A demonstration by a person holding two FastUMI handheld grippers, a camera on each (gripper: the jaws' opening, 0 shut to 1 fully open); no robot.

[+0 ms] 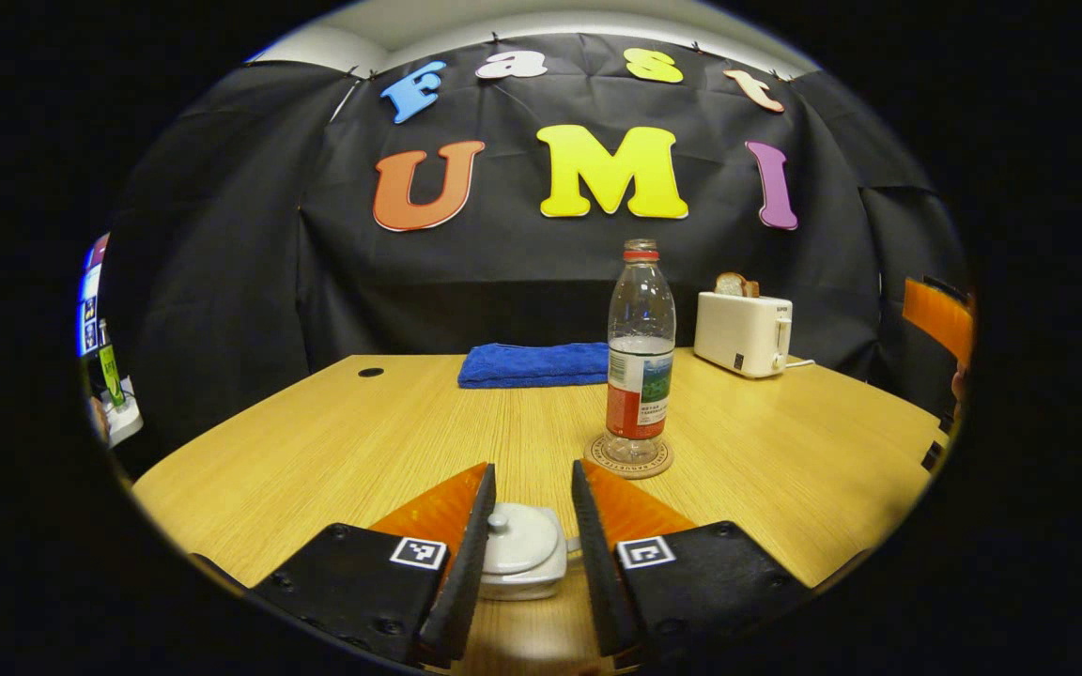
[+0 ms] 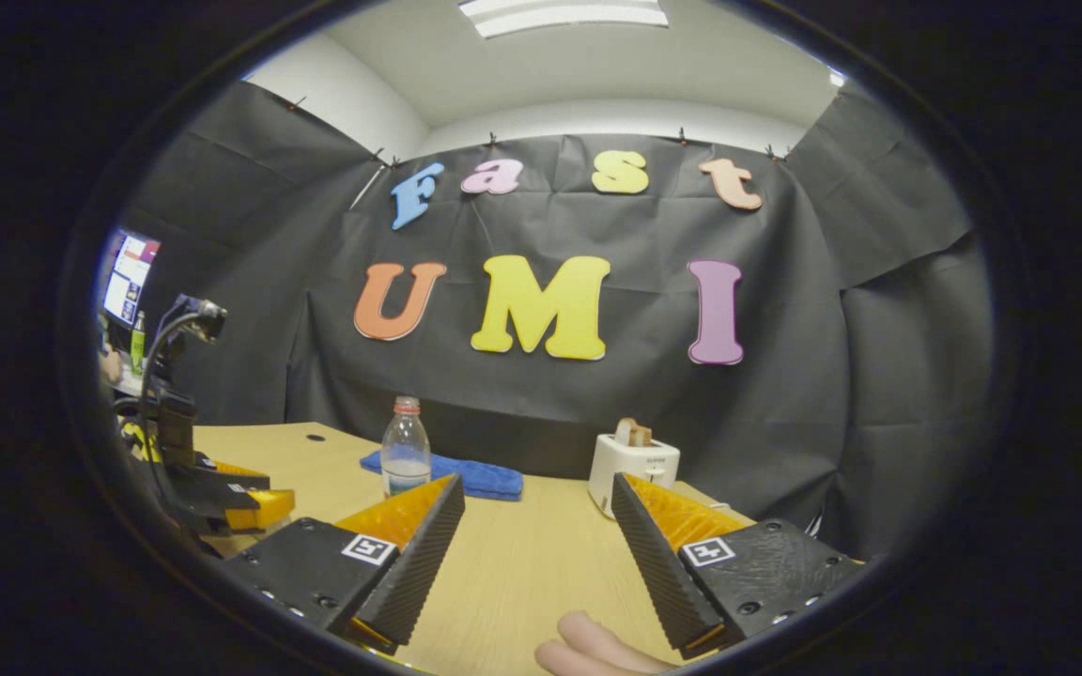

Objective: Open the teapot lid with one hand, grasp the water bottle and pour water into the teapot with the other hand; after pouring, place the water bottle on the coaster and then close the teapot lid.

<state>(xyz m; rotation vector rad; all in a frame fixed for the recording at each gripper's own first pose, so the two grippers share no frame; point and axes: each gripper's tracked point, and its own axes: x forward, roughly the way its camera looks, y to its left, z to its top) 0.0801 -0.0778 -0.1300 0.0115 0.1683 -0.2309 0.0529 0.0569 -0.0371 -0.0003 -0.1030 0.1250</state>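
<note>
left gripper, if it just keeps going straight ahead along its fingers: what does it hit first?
Likely the teapot: it sits low between the open left gripper fingers, lid on. Farther along, slightly right, the water bottle stands on the coaster. Depth is unclear, so it could pass over the teapot.

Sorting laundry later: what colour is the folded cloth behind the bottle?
Blue. The folded cloth shows best in the left gripper view.

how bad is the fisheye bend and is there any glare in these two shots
Left gripper view: the table edge bows strongly, the water bottle stays sharp, soft sheen on the teapot lid. Right gripper view: the ceiling light blows out to white, and the walls curve.
</note>
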